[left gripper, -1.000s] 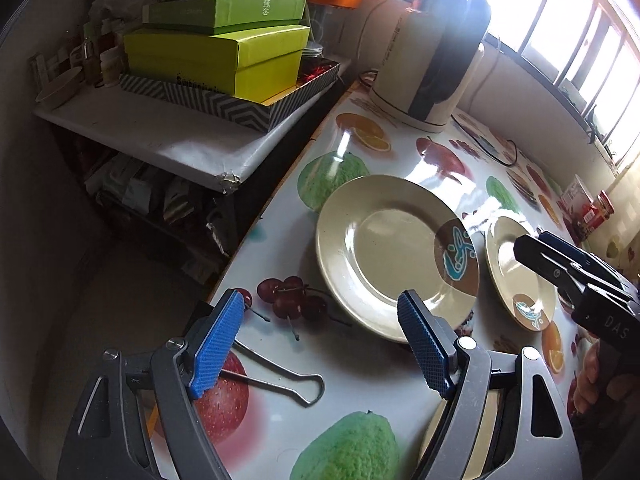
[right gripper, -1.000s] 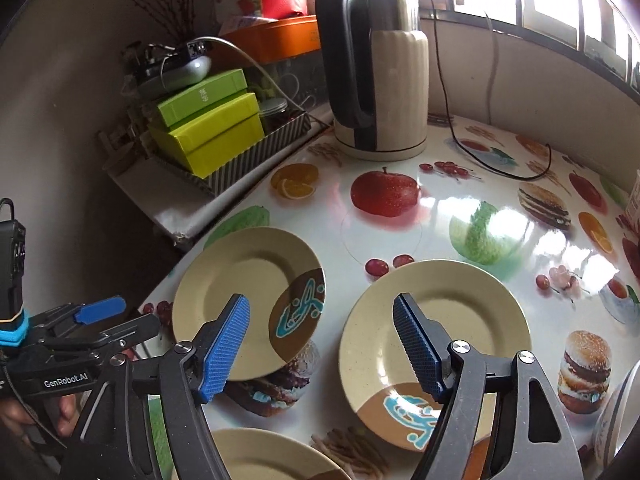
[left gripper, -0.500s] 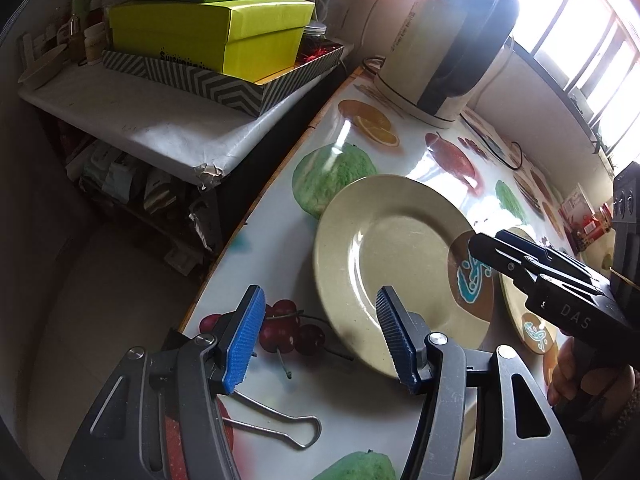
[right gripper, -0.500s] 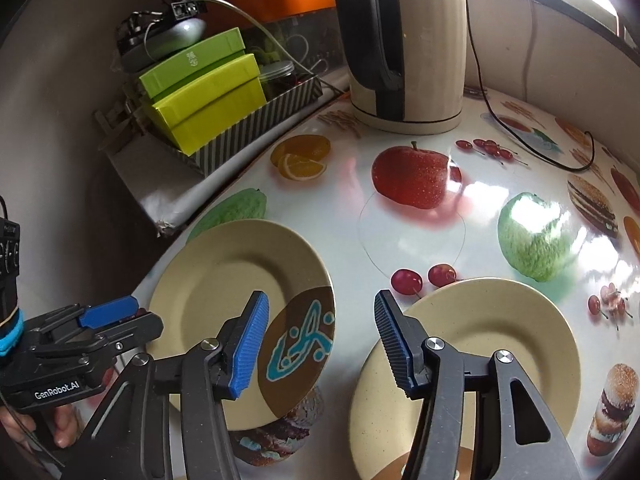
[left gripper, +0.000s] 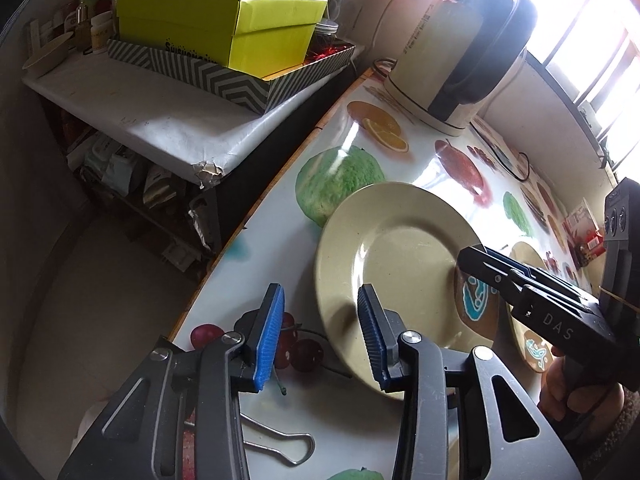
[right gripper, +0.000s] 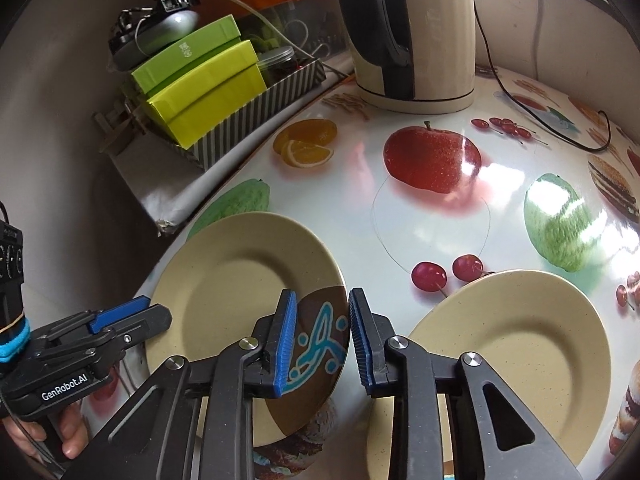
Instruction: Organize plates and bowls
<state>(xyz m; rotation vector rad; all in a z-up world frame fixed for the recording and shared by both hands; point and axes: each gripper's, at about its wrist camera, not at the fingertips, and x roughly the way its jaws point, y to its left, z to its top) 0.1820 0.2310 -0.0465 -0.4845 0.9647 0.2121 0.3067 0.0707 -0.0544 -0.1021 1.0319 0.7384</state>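
Two cream plates lie flat on the fruit-print table (right gripper: 500,184), face up. The left plate (right gripper: 240,280) sits near the table's left edge, just in front of the green fruit print; the right plate (right gripper: 516,344) lies beside it, the two apart with a strip of cloth between them. Being round, neither plate has a long axis, but each carries a brown patch with a blue motif: on the left plate that patch points toward the near right, under the right tool.

The right tool (right gripper: 322,338) hangs over the left plate's right rim, its blue pads narrowed to a small gap that straddles the rim's brown patch; nothing is clamped. The left tool (left gripper: 320,340) stands at the same plate's near left rim, its gap moderate, one pad over the plate and the other over the cherries print, also empty. Both tools meeting one plate from opposite sides suggests a two-sided lift, probably to stack it on its neighbour.

A kettle (right gripper: 412,32) stands at the far side, and green boxes (left gripper: 224,16) rest on a shelf off to the left. A binder clip (left gripper: 280,446) lies near the left tool.
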